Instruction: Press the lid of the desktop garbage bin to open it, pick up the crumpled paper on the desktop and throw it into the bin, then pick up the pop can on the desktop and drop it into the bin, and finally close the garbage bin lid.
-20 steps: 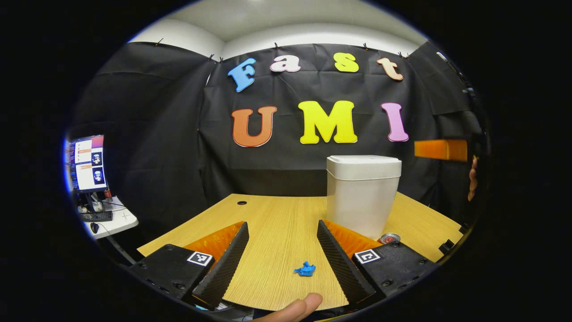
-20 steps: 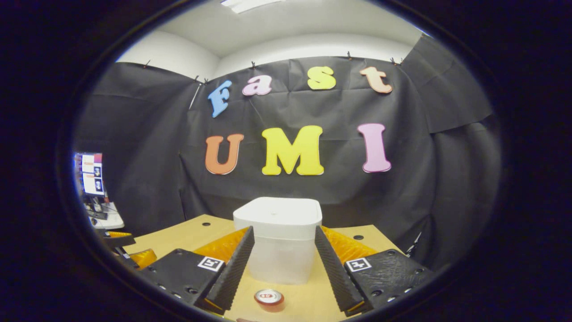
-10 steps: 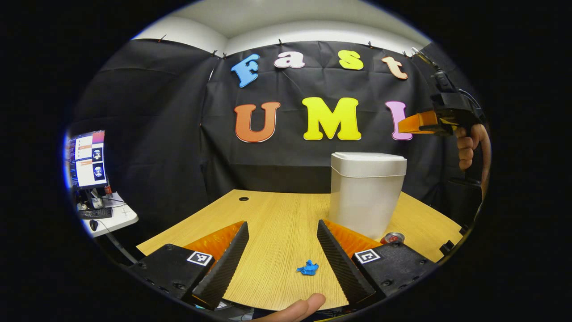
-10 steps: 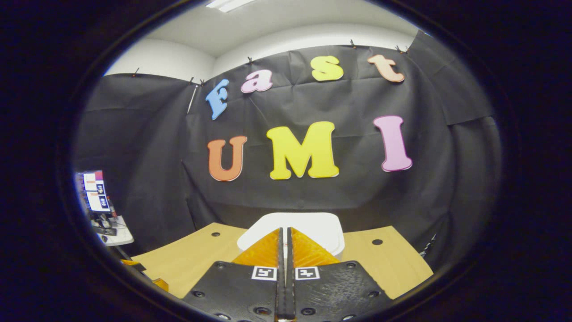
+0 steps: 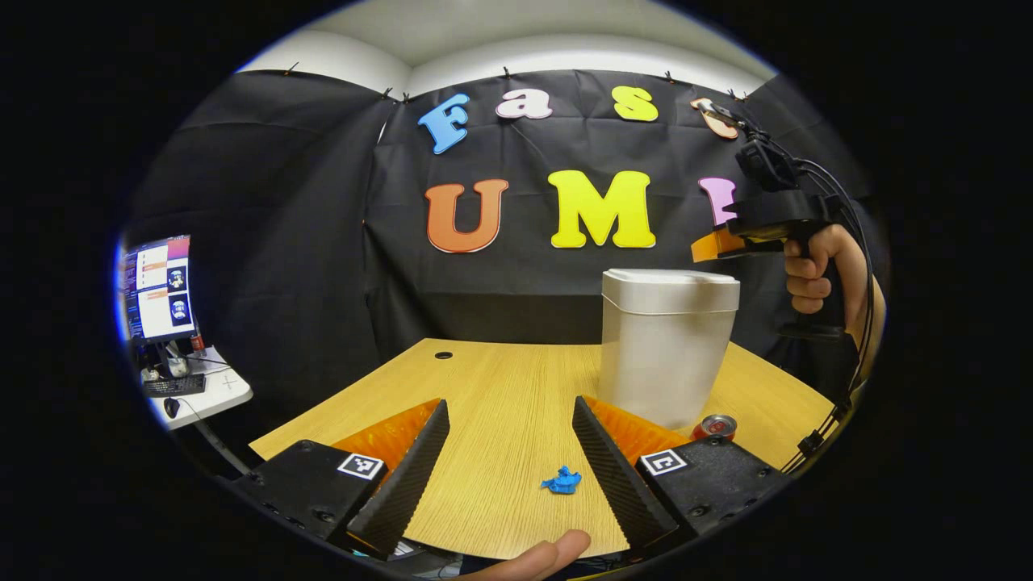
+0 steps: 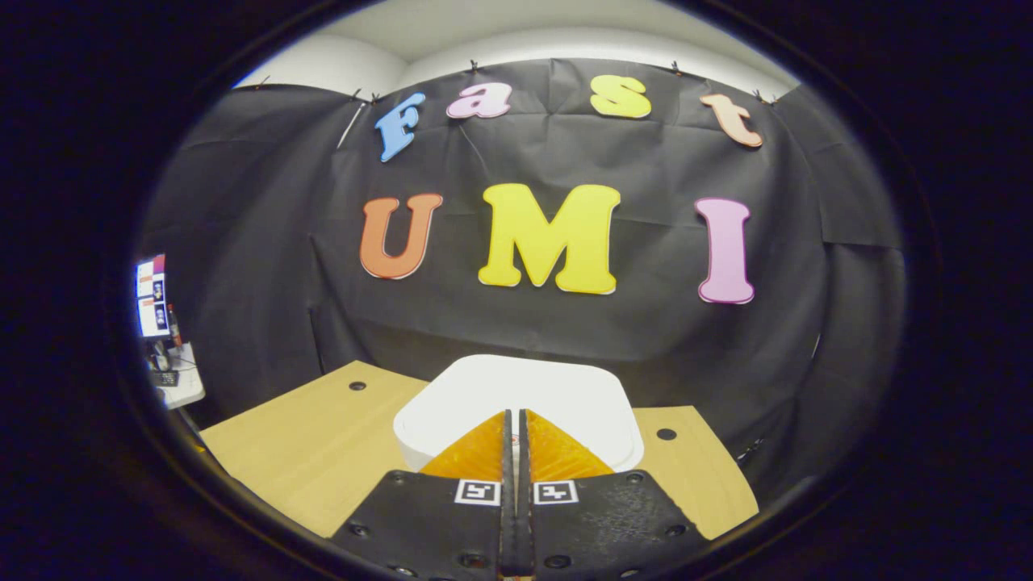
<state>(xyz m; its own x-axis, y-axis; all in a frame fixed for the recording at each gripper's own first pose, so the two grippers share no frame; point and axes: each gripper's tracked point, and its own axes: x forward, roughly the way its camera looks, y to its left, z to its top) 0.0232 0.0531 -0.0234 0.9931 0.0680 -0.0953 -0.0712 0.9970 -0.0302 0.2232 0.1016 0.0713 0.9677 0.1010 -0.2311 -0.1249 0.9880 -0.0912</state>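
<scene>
The bin (image 5: 668, 347) stands at two o'clock on the desk (image 5: 500, 395), its lid (image 6: 516, 399) down. The right gripper (image 6: 513, 428), clenched on nothing, hovers just above the lid; best to press straight down, then lift away. The left gripper (image 5: 511, 452) waits released, paper (image 5: 562, 481) between its fingers, can (image 5: 717, 425) at the bin's foot.

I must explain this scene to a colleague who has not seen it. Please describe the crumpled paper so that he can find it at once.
Start at the wooden desktop, where a tall white garbage bin stands. Nearer the camera than the bin, between the left gripper's open fingers, lies the crumpled paper. It is small, bright blue and creased, unlike the round red pop can beside the bin's base.
</scene>
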